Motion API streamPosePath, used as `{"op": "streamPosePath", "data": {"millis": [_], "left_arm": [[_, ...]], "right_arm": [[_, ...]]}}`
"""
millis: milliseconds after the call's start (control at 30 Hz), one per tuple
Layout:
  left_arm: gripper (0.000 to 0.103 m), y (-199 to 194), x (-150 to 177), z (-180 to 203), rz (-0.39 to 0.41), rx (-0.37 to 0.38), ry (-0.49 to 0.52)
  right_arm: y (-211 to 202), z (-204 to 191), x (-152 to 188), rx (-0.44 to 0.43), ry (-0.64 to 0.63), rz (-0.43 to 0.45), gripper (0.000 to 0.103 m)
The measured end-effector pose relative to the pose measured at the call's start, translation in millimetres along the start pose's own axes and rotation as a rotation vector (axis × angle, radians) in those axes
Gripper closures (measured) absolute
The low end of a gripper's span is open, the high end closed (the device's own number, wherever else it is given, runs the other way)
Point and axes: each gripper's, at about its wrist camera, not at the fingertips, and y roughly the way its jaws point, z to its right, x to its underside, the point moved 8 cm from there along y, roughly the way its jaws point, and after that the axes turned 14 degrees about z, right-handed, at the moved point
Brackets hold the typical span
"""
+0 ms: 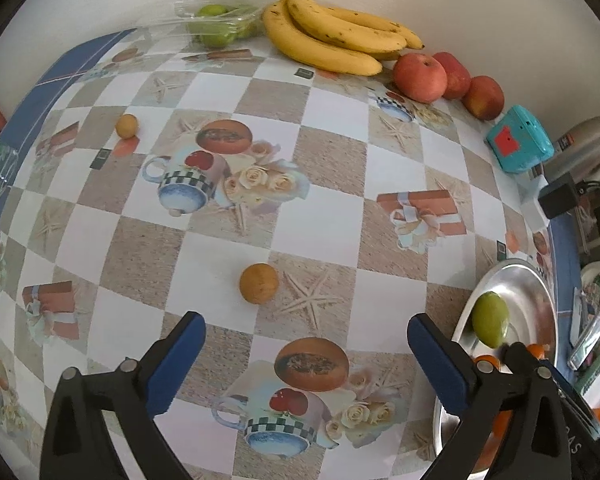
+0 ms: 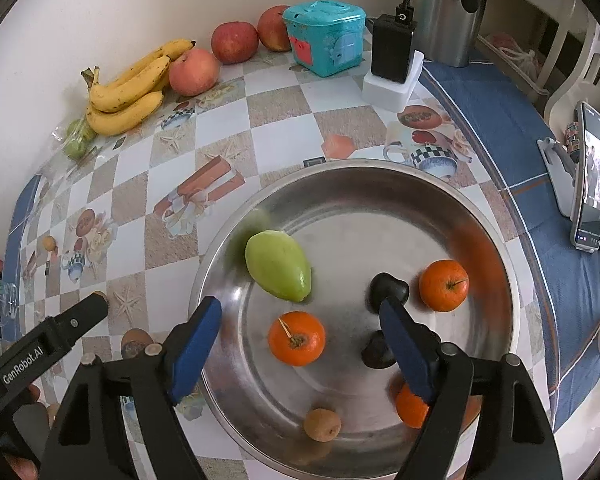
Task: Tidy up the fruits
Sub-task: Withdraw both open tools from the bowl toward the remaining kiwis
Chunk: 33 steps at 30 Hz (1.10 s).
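Observation:
My left gripper (image 1: 306, 322) is open and empty above the table, with a small tan round fruit (image 1: 258, 283) just ahead of its fingers. Another small tan fruit (image 1: 127, 126) lies farther left. My right gripper (image 2: 300, 308) is open and empty over the steel plate (image 2: 380, 196). The plate holds a green mango (image 2: 278, 265), an orange (image 2: 296, 338) between my fingers, another orange (image 2: 444, 285), a third orange (image 2: 410, 406) partly hidden by my right finger, two dark fruits (image 2: 389, 287), and a small brown fruit (image 2: 322, 424).
Bananas (image 1: 332, 36), three red apples (image 1: 420, 76) and bagged green fruits (image 1: 216, 24) lie along the back wall. A teal box (image 1: 518, 144), a black charger (image 2: 392, 48), a steel flask (image 2: 444, 8) and a phone on a stand (image 2: 590, 176) sit to the right.

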Motion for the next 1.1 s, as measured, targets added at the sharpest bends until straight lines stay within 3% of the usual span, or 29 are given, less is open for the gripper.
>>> {"op": "streamPosePath", "data": {"millis": [233, 367, 1100], "left_arm": [[0.0, -1, -3, -8, 0.014, -0.032, -0.008], [0.0, -1, -4, -9, 0.02, -0.039, 0.003], [0.0, -19, -23, -10, 0.124, -0.108, 0.166]], "right_arm": [[0, -1, -1, -0.009, 0.0, 0.007, 0.02], [0, -4, -1, -0.008, -0.013, 0.013, 0.008], [-1, -16, -1, -0.013, -0.067, 0.01, 0.008]]}}
